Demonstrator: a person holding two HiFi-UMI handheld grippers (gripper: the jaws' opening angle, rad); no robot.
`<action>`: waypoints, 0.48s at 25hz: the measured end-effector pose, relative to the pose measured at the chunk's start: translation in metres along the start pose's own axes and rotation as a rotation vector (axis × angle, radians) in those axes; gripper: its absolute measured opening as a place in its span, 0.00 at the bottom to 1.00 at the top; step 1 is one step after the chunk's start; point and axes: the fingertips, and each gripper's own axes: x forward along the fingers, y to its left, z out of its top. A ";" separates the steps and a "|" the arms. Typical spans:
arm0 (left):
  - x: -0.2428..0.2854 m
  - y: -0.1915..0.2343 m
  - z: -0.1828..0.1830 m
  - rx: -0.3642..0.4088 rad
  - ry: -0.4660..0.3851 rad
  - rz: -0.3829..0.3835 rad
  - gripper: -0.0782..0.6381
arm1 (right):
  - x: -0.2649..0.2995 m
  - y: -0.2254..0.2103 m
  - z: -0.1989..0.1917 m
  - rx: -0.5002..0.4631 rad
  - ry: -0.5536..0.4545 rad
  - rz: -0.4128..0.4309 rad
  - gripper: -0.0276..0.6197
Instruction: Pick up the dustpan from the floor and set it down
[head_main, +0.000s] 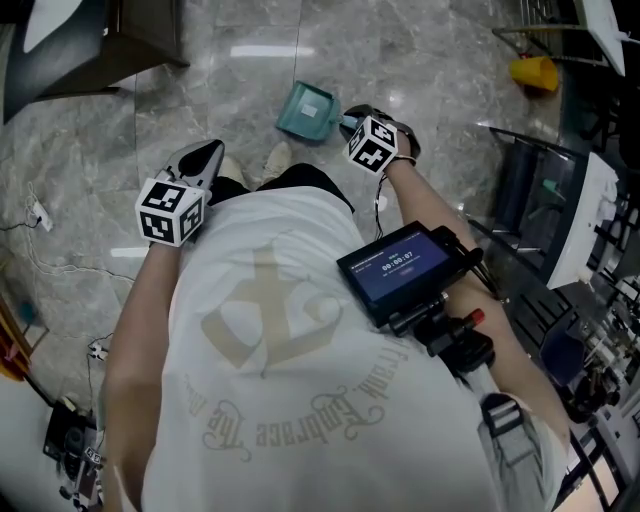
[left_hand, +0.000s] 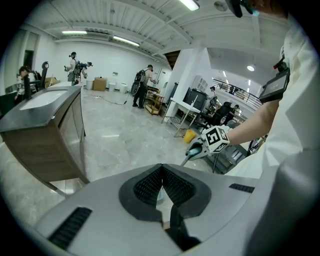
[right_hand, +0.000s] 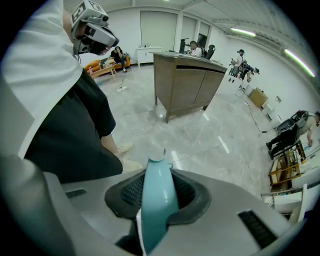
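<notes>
Right gripper (head_main: 352, 124): jaws clamped on the handle (right_hand: 156, 200) of the teal dustpan (head_main: 305, 110), pointing steeply down. Pan lies over grey marble floor (head_main: 230, 90), just ahead of the person's shoe (head_main: 278, 158); resting or lifted, can't tell. Left gripper (left_hand: 162, 175): jaws pressed together, nothing between, well apart from the dustpan.

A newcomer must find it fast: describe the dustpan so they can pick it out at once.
Start at the grey marble floor just ahead of the person's pale shoes. The dustpan is there, its handle clamped in the right gripper. It alone is teal; the yellow container lies well to the right.
</notes>
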 end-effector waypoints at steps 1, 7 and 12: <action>0.000 0.001 0.000 -0.002 -0.002 0.001 0.13 | -0.001 0.000 0.002 0.003 -0.005 -0.002 0.20; 0.000 0.009 -0.002 -0.021 -0.024 0.016 0.13 | -0.008 -0.004 0.009 0.016 -0.034 -0.018 0.20; 0.003 0.021 0.000 -0.024 -0.017 0.011 0.13 | -0.015 -0.014 0.023 0.026 -0.057 -0.023 0.20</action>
